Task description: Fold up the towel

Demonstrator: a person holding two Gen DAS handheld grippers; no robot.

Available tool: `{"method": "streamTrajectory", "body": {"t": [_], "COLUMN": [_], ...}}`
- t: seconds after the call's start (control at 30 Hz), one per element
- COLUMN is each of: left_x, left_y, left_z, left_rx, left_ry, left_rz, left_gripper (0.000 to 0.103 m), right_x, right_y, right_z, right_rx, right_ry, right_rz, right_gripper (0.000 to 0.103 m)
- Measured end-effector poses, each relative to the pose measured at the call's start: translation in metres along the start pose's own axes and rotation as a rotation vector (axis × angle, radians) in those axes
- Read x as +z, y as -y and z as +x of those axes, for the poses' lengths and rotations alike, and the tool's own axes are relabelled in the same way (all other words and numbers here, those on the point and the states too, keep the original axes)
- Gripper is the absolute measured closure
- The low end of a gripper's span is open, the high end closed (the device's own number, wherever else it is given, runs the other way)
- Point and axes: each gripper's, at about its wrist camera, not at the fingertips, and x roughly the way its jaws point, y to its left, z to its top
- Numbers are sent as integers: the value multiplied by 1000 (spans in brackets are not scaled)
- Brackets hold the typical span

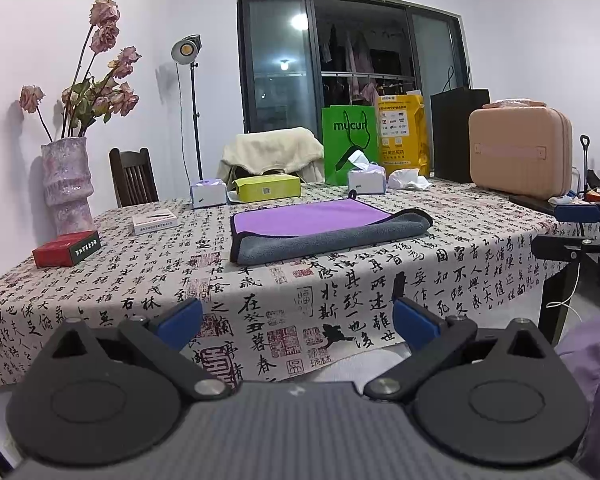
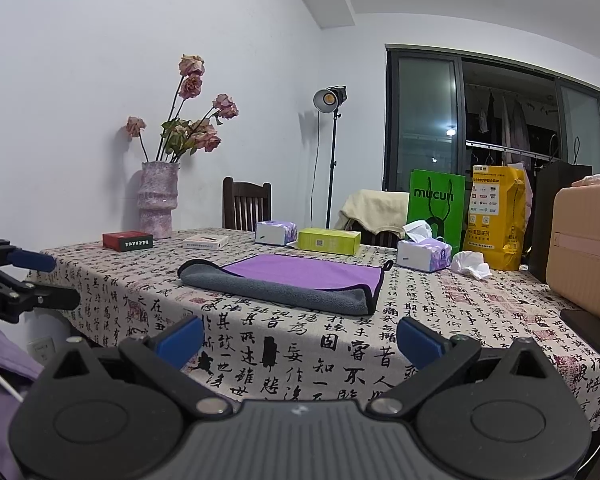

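A purple towel point(image 1: 308, 218) with a grey underside lies in the middle of the table; its near edge is folded over, so a grey band point(image 1: 324, 240) shows. It also shows in the right wrist view point(image 2: 300, 272). My left gripper point(image 1: 298, 318) is open and empty, held back from the table's near edge, well short of the towel. My right gripper point(image 2: 300, 338) is open and empty, also in front of the table edge. The right gripper shows at the right edge of the left wrist view point(image 1: 572, 228), and the left gripper at the left edge of the right wrist view point(image 2: 36, 280).
The table has a calligraphy-print cloth point(image 1: 340, 300). A vase of dried roses point(image 1: 66, 184), a red box point(image 1: 66, 248), a white box point(image 1: 154, 222), tissue boxes point(image 1: 366, 180), a green box point(image 1: 268, 186), bags point(image 1: 350, 140) and a pink case point(image 1: 520, 152) stand around the towel.
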Motion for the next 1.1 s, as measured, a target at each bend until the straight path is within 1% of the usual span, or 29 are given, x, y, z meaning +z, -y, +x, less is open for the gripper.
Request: {"method": "streamTrajectory", "body": {"t": [1.1], "left_x": [0], "left_y": [3], "left_z": [0], "left_rx": [-2], "left_ry": [-1], "left_rz": [4], "left_gripper": [0], "right_x": [-1], "right_y": [1], "right_z": [2], "right_rx": [0], "right_ry": [-10], "right_rz": [4], "right_gripper": [0]}}
